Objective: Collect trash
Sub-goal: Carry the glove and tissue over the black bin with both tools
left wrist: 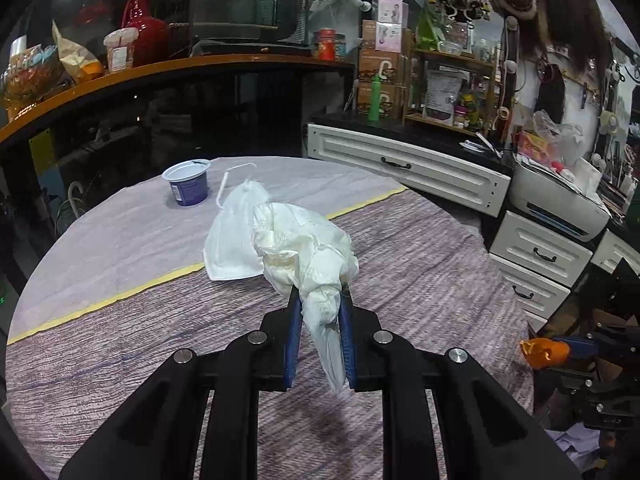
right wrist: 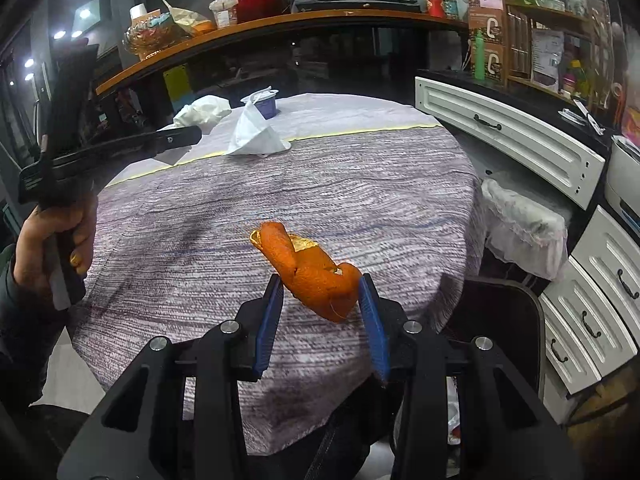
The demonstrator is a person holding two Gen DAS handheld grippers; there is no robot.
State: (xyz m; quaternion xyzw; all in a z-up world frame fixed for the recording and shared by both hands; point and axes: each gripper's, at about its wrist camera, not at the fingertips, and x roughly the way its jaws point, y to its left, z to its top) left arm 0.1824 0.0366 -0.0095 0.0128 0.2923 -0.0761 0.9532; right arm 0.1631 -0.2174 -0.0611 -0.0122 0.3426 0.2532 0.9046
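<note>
We hold trash in both hands already. The left hand-held gripper [left wrist: 319, 300] pinches a crumpled white tissue [left wrist: 304, 248], and the right hand-held gripper [right wrist: 320, 294] pinches an orange peel [right wrist: 308, 268]; both hang above the surface [left wrist: 420, 264]. What remains lies ahead of them, toward the far edge: a white face mask [left wrist: 230, 236], its long axis running away from us, and behind it a purple cup [left wrist: 188, 184]. The left side seems nearer. No bin is visible, and nothing blocks the way.
</note>
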